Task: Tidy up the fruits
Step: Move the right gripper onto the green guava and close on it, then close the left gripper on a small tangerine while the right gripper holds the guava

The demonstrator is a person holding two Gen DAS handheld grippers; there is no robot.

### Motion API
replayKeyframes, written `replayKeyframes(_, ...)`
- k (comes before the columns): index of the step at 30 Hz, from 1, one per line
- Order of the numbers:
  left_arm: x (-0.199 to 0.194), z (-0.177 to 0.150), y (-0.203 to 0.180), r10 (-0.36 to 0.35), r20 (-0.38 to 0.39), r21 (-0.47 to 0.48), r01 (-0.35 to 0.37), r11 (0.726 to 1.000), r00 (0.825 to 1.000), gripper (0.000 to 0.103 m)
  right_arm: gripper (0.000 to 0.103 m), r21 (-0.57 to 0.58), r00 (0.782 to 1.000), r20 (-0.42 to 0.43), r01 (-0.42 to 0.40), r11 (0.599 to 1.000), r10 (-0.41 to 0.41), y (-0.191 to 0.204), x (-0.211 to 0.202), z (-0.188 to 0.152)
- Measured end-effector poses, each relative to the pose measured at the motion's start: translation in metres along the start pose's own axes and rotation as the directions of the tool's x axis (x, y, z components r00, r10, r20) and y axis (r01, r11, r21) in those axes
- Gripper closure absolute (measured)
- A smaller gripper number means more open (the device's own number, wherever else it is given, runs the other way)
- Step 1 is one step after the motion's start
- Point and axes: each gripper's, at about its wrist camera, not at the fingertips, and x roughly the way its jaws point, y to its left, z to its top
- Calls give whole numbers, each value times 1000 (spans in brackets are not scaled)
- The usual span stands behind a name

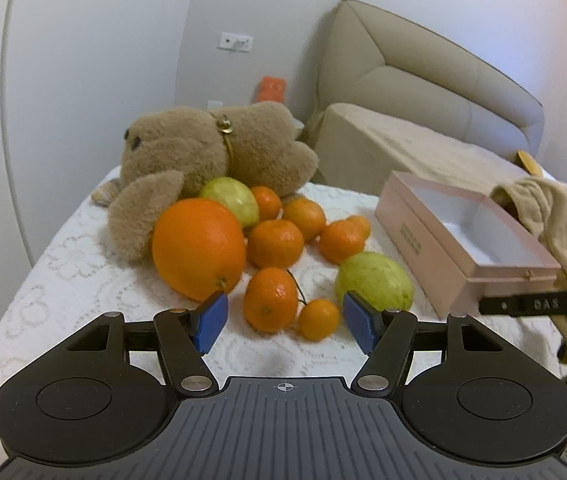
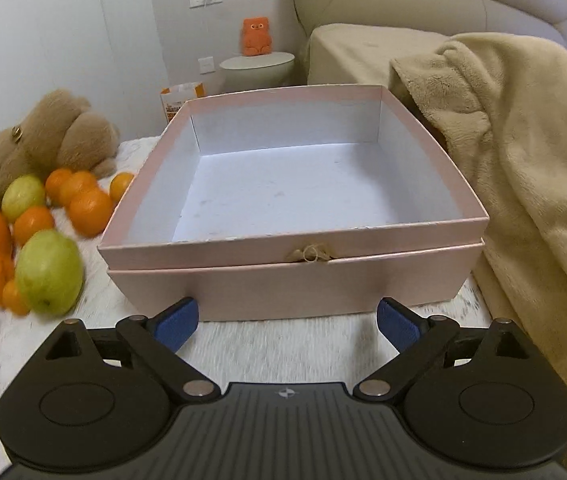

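Left claw (image 1: 283, 322) jaws apart, empty, hovering over fruit pile on table (image 1: 63, 272). Small mandarin (image 1: 318, 319) sits nearest between pads: centre on it, descend, clamp gently. Right claw (image 2: 286, 326) apart, empty, facing empty pink box (image 2: 291, 240); keep clear of rim.

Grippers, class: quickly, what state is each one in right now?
Left gripper: open, holding nothing.
Right gripper: open, holding nothing.

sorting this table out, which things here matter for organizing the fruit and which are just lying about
For the job: large orange, two green fruits, small oranges, pink box, empty.

Lying about: plush toy, beige blanket, orange figure.
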Motion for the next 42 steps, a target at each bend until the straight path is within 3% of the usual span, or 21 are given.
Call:
replayKeyframes(9, 6, -11, -27, -47, -39, 124, 52, 991, 998, 39, 7, -47, 990, -13, -142, 989, 142, 26, -2, 3)
replayKeyframes(14, 7, -16, -27, -18, -44, 140, 24, 990, 999, 44, 7, -56, 967, -8, -255, 965, 255, 47, -21, 6)
replayKeyframes(19, 5, -16, -13, 2, -46, 103, 3, 995, 999, 44, 8, -84, 933, -79, -358, 930, 352, 88, -14, 13)
replayKeyframes(24, -1, -18, -7, -6, -50, 94, 11, 995, 999, 44, 19, -117, 938, -117, -339, 933, 326, 126, 14, 32)
replayKeyframes(25, -2, -19, -7, -10, -51, 94, 15, 995, 999, 44, 26, -121, 939, -131, -334, 935, 318, 132, 21, 35)
replayKeyframes(26, -2, -19, -7, -16, -51, 96, 21, 995, 999, 44, 40, -125, 939, -149, -329, 936, 310, 136, 26, 37)
replayKeyframes(27, -3, -19, -7, -27, -50, 98, 31, 995, 998, 44, 45, -125, 937, -171, -328, 936, 305, 139, 29, 37)
replayKeyframes(35, 9, -14, -26, -49, -38, 131, 54, 990, 998, 45, 45, -62, 935, -154, -333, 941, 320, 99, -6, 6)
replayKeyframes(42, 36, -6, -41, 29, -66, 135, -20, 991, 997, 58, 45, -42, 992, 1, -126, 991, 126, 38, -37, -22)
